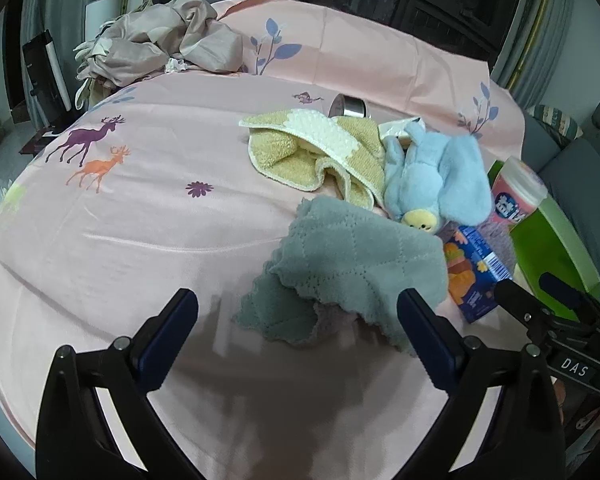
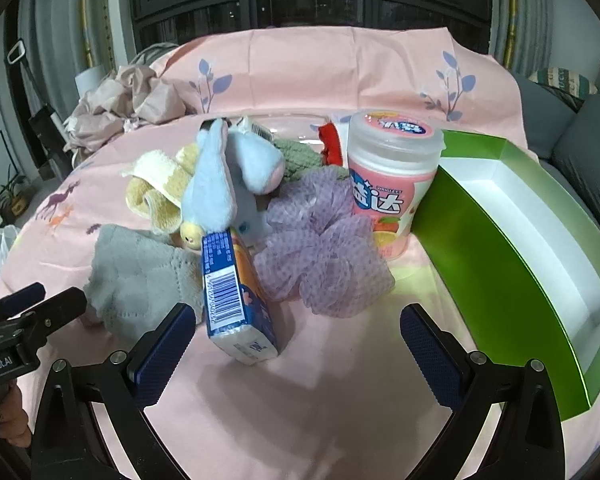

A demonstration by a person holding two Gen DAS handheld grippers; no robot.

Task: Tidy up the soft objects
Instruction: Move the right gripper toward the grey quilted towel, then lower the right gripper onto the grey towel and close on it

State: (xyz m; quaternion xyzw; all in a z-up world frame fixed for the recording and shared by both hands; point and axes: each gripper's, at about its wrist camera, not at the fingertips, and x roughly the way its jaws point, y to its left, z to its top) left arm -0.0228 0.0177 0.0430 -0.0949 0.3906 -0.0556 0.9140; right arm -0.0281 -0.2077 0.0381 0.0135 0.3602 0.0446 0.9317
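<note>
Left wrist view: left gripper (image 1: 298, 308) gapes wide and empty, low over the bed (image 1: 140, 240), the grey cloth (image 1: 356, 268) lying crumpled just ahead, reaching between its fingers. Right gripper (image 2: 298, 322) also spread, holding nothing; tissue pack (image 2: 236, 300) directly before it, purple bath puff (image 2: 324, 248) beyond. Green box (image 2: 512, 264) waits at the bed's right edge. Left hand likely nearer the cloth.

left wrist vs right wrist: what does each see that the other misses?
Left wrist only: metal can behind the yellow towel. Right wrist only: white inside of the green box, full purple mesh pouf, red item. Both: grey cloth, blue plush, blue carton, pink jar, pink sheet. Both grippers open, empty.
</note>
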